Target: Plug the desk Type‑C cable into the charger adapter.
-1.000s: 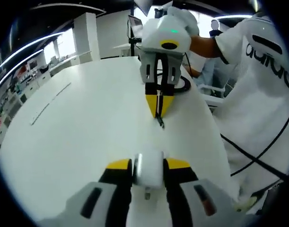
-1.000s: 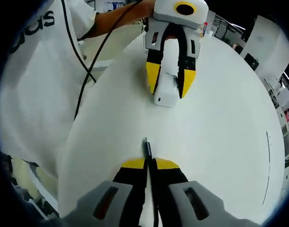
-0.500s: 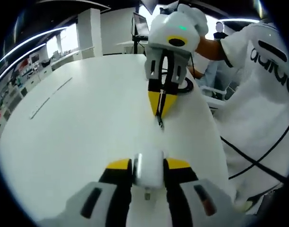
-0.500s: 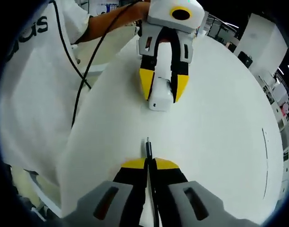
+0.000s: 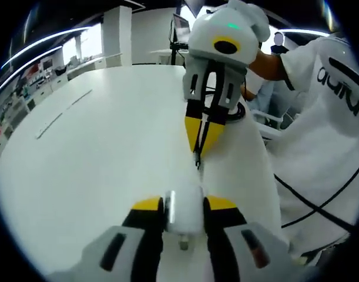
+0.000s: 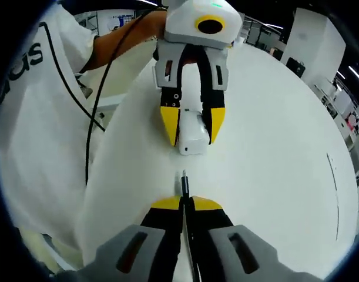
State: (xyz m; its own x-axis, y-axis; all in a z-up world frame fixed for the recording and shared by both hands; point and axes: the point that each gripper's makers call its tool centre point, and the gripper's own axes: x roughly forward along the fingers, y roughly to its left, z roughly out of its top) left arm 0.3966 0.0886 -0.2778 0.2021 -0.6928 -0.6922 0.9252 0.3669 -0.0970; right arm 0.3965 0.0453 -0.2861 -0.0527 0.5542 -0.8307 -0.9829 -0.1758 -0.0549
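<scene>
Two grippers face each other above a white table [image 5: 97, 147]. The left gripper [image 5: 185, 205] has its jaws pressed on the white charger adapter [image 5: 185, 210]; in the right gripper view this adapter [image 6: 191, 134] sits between yellow tips, with its end face turned toward the plug. The right gripper [image 6: 184, 202] has its jaws closed narrow on the Type-C cable [image 6: 187, 247], and the dark plug [image 6: 183, 183] sticks out a little beyond the tips. In the left gripper view the same plug [image 5: 197, 158] points at the adapter, near it but not touching.

The step in hand seems to be the final approach before insertion. To do it well, I think the plug must be brought along the axis of the port, without tilt, and its flat side must agree with the slot. The port itself is too small to see here, so I cannot tell if the alignment is already good. The left gripper should hold the adapter firm while the right one pushes slowly; a small sideways error could bend the short free end of the plug.

I see no container on the table. A person in a white shirt [image 5: 326, 117] stands at the table edge, and a black cable [image 6: 103, 82] hangs across the shirt.
</scene>
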